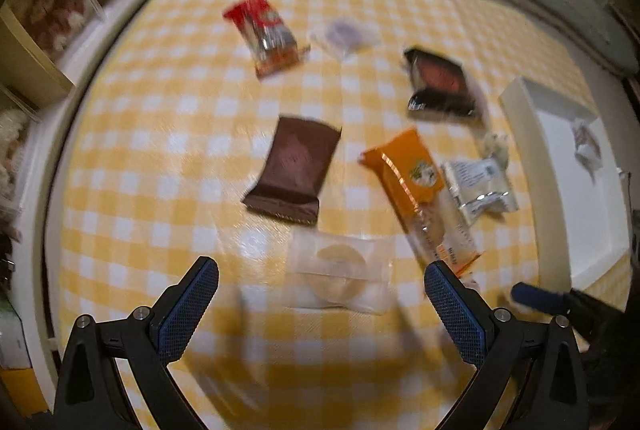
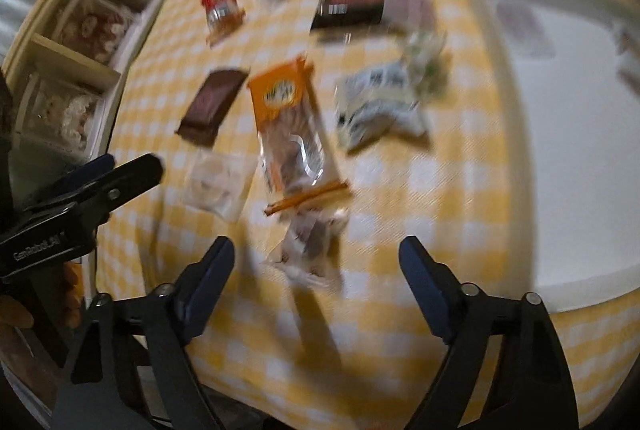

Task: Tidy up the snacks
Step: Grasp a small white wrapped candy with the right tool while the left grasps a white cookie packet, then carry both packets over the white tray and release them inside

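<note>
Hovering over the checked worktop point(image 1: 168, 134), both sets of tongs point steeply down with nothing between their pads: the left tongs point(image 1: 320, 306) gape wide above a clear-wrapped round biscuit point(image 1: 340, 276), and the right tongs point(image 2: 316, 270) stand apart too, over a small crinkled clear packet point(image 2: 310, 250) just below the long orange-topped wrapper point(image 2: 290, 134). No snack is gripped yet, and I'd say the sorting has barely begun. Nearly everything lies loose on the yellow-and-white cloth: a flat brown foil sachet point(image 1: 294, 170) with crimped ends, a glossy red-and-clear pack point(image 1: 264, 34) further off, a dark pack with a reddish panel point(image 1: 438, 84), a pale printed pouch point(image 1: 480, 186) and a faint see-through wrap point(image 1: 344, 34). Off to the right sits a shallow white tray point(image 1: 524, 134), smooth and stiff-walled, with only a scrap or two inside as far as the blur allows, so most of the pile seems left to move. Every wrapper looks thin, slippery and crackly.
</note>
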The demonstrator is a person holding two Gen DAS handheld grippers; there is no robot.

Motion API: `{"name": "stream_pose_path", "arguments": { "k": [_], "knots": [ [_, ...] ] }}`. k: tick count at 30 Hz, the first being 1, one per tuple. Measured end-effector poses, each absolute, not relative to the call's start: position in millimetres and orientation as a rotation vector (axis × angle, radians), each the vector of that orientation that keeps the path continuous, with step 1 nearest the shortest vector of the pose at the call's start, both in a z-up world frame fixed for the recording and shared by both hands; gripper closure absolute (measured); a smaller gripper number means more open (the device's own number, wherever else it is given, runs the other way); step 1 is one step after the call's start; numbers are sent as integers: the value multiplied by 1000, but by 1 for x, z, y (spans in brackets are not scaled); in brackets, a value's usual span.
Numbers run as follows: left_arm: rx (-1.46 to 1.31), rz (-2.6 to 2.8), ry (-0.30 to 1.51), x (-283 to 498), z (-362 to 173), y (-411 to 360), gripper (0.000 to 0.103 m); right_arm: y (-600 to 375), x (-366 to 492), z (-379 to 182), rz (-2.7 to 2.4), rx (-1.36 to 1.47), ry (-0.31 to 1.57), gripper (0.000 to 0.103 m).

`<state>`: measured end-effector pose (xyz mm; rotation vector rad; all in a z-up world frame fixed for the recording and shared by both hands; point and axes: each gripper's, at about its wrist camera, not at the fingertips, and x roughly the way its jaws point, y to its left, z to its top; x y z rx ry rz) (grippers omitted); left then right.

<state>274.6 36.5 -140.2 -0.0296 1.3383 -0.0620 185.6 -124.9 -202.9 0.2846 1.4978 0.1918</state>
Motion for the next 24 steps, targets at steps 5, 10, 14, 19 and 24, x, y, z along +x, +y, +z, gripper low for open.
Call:
{"name": "stream_pose_path", "arguments": {
  "k": [5, 10, 14, 19, 24],
  "knots": [
    [40, -93, 1418, 289, -170, 26, 0, -118, 188, -219, 188, 301, 1544, 27],
    [134, -117, 1457, 297, -194, 14, 0, -112, 194, -232, 188, 269, 1580, 37],
    [152, -108, 1476, 305, -206, 12, 0, -106, 196, -236, 183, 223, 1575, 55],
    [197, -100, 1496, 306, -219, 9, 5, -108, 197, -236, 200, 208, 1585, 73],
    [211, -112, 1476, 307, -219, 7, 26, -106, 193, -233, 211, 189, 1587, 74]
  ]
}}
